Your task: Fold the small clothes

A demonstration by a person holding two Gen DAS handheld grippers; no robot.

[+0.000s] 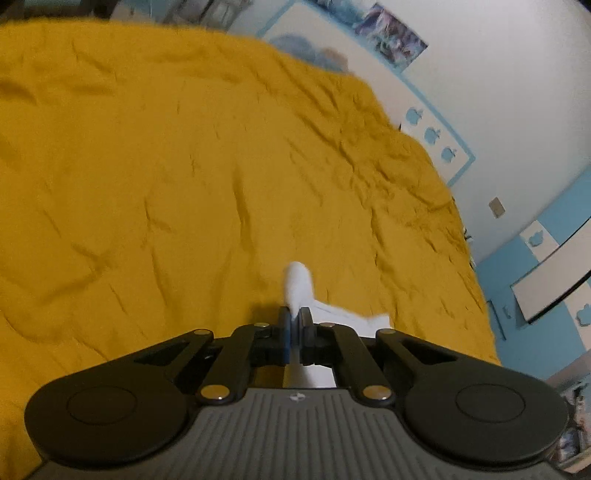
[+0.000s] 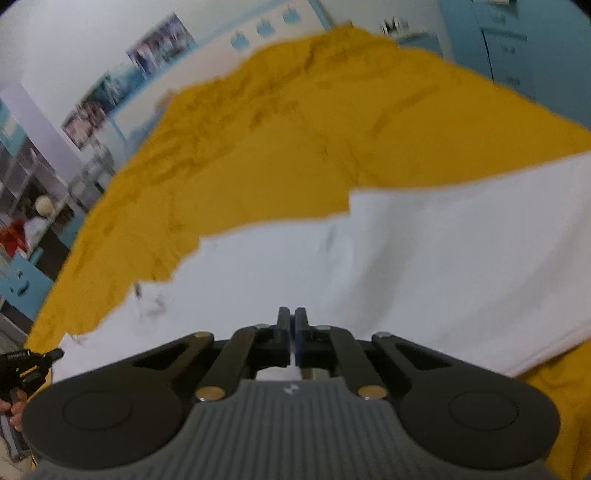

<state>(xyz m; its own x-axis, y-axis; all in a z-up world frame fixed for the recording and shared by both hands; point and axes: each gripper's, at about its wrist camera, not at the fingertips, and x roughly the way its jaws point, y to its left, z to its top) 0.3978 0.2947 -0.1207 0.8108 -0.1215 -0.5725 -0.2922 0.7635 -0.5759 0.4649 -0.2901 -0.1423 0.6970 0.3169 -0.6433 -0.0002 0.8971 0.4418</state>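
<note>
A white garment (image 2: 369, 266) lies spread on a mustard-yellow bedspread (image 2: 295, 129). In the left wrist view my left gripper (image 1: 294, 314) is shut on a pinched fold of the white garment (image 1: 299, 284), held above the bedspread (image 1: 147, 166); more white cloth trails to the right behind the fingers. In the right wrist view my right gripper (image 2: 291, 317) is shut, with white cloth showing between the jaws over the near part of the garment. The other gripper (image 2: 29, 363) shows at the far left edge.
The wrinkled yellow bedspread covers the whole bed. A white and blue wall with pictures (image 1: 391, 33) runs along the far side. Shelves with clutter (image 2: 26, 206) stand left of the bed in the right wrist view.
</note>
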